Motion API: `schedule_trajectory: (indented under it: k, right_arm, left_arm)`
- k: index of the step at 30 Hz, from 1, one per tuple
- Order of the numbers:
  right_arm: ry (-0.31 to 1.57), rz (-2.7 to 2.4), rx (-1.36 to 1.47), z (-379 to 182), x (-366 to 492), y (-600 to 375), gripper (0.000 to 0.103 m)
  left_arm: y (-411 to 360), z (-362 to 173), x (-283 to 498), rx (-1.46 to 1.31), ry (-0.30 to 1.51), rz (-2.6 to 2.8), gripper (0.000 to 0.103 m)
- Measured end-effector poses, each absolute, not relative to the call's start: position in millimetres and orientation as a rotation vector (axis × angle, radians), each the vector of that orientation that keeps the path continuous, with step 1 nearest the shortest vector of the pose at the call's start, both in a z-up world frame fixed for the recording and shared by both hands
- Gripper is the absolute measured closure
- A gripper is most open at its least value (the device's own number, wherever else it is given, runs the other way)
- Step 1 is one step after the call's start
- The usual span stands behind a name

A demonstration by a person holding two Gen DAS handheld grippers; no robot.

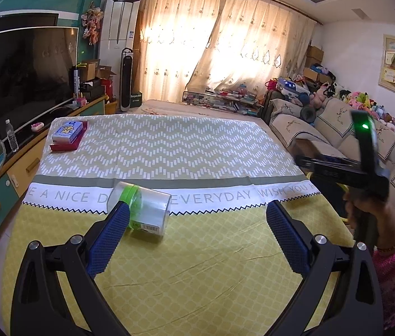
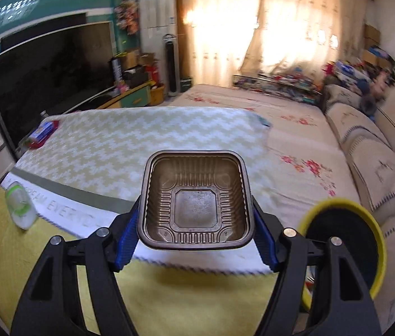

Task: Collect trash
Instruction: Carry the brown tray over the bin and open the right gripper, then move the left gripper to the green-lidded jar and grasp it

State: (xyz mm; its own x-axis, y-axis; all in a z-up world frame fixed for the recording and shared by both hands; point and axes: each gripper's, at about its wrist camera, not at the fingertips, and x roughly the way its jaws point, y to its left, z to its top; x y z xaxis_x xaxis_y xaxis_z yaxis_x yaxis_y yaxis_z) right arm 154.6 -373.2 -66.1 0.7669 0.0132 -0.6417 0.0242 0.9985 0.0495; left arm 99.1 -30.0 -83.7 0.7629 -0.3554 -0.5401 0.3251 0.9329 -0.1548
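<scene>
My right gripper (image 2: pixel 194 224) is clamped on a brown ribbed plastic tray (image 2: pixel 196 200), holding it by its side walls over the tablecloth (image 2: pixel 119 151). The yellow bin (image 2: pixel 346 240) sits at my four o'clock, just off the table edge. My left gripper (image 1: pixel 197 215) is spread wide with nothing between its fingers; a clear container with a green band (image 1: pixel 141 210) lies on its side at eleven o'clock by the left finger.

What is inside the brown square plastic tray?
Nothing: the brown square plastic tray, pinched in the right gripper, shows only its bare ribbed bottom. What is underneath it stays hidden.
</scene>
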Motion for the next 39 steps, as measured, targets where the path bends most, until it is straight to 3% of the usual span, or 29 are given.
schedule_trajectory:
  k: [7, 14, 16, 18, 32, 39]
  right_arm:
    - [0.731, -0.226, 0.186, -96, 116, -478, 0.036]
    - [0.758, -0.320, 0.248, -122, 113, -520, 0.036]
    - [0.765, -0.338, 0.268, -128, 116, -528, 0.034]
    - [0.769, -0.372, 0.275, -131, 118, -532, 0.025]
    - [0.491, -0.144, 0.282, -83, 93, -434, 0.020]
    - [0.438, -0.084, 0.242, -79, 93, -409, 0.017]
  left_arm:
    - [-45, -89, 100, -0.043, 0.617, -0.377, 0.007]
    - [-57, -86, 99, -0.012, 0.614, -0.383, 0.007]
    - [-59, -87, 100, -0.007, 0.617, -0.382, 0.006]
    - [-58, -88, 102, -0.007, 0.619, -0.380, 0.007]
    - [-35, -106, 128, 0.009, 0.677, -0.269, 0.007]
    - [-22, -117, 157, 0.061, 0.696, -0.227, 0.007]
